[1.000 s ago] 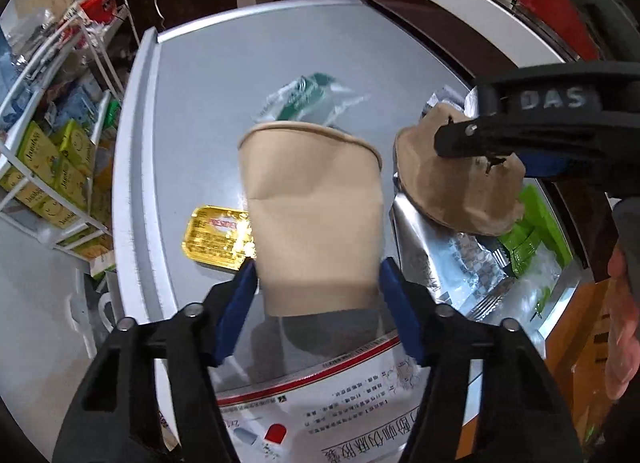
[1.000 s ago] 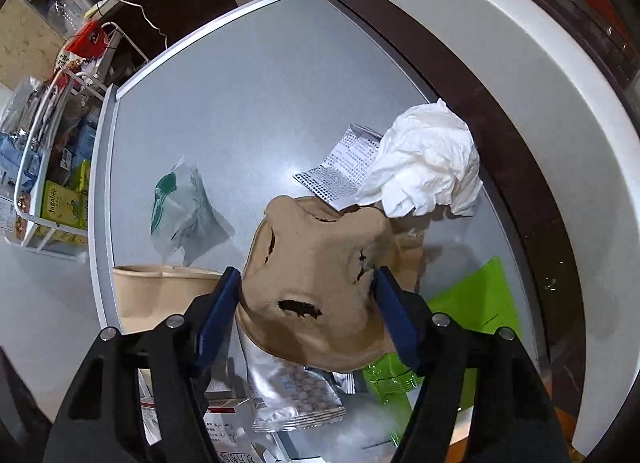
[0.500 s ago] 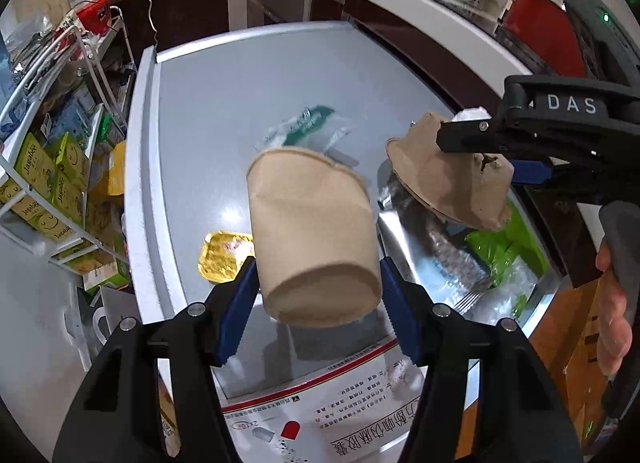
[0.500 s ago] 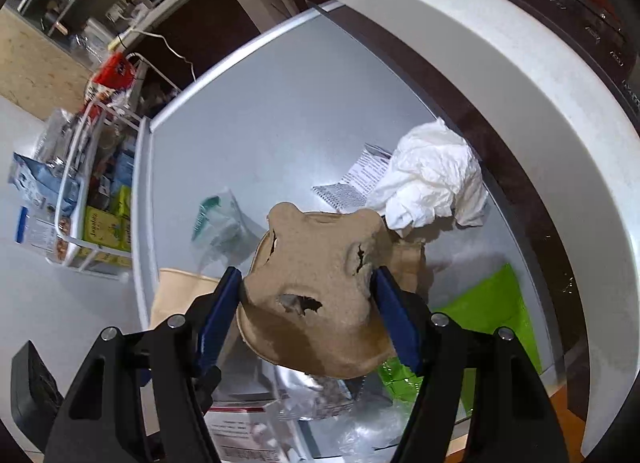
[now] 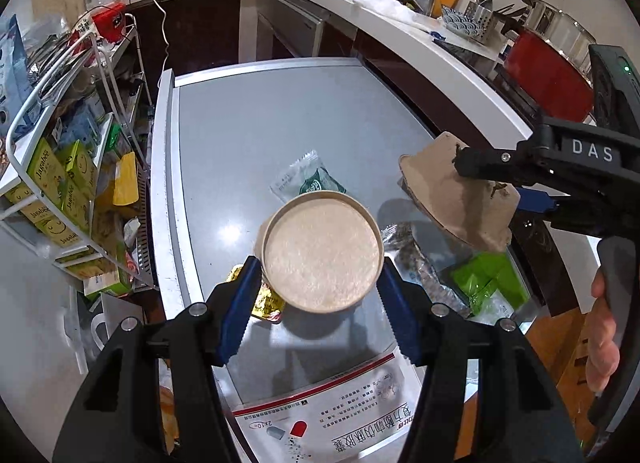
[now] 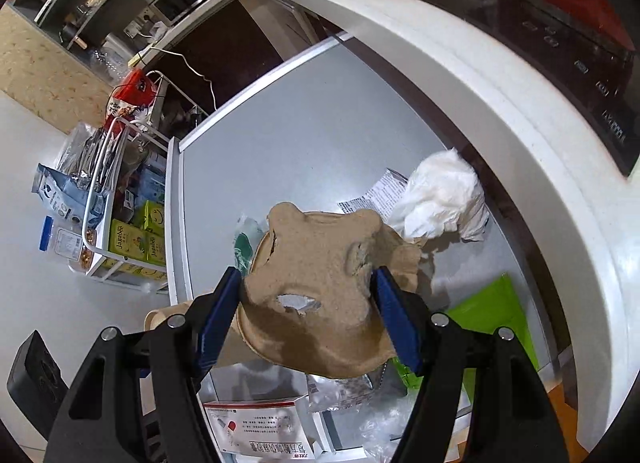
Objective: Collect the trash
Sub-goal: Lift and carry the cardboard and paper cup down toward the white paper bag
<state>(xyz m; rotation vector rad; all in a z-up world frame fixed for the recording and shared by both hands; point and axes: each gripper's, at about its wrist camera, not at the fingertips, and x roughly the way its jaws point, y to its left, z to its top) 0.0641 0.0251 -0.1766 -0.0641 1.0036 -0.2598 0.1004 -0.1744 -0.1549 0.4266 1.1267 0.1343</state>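
While I had the left wrist view up, the left gripper (image 5: pixel 320 283) was clamped on a brown paper cup (image 5: pixel 322 251), bottom facing the camera, held clear above the grey table (image 5: pixel 248 135). It looked light and thin-walled, so I figured too much squeeze would crush it; pinching across the sides near the base seemed the safest spot. Off to the right, the right gripper (image 5: pixel 496 179) carried a torn pulp cup carrier (image 5: pixel 456 203). Still lying on the table were a clear wrapper with green print (image 5: pixel 308 183), a gold sachet (image 5: pixel 264 299), a foil bag (image 5: pixel 420 267), green packets (image 5: pixel 488 279) and a medicine box (image 5: pixel 340 427).

Over on the right wrist view, the right gripper (image 6: pixel 306 299) was pinching that pulp cup carrier (image 6: pixel 320 283) between both pads, lifted off the table (image 6: pixel 300 135). Moulded fibre, stiff-ish but already ripped, so I guessed it'd tear more if twisted. A crumpled white tissue (image 6: pixel 440 195) and a printed paper slip (image 6: pixel 380 191) sat behind it, both soft and featherweight.
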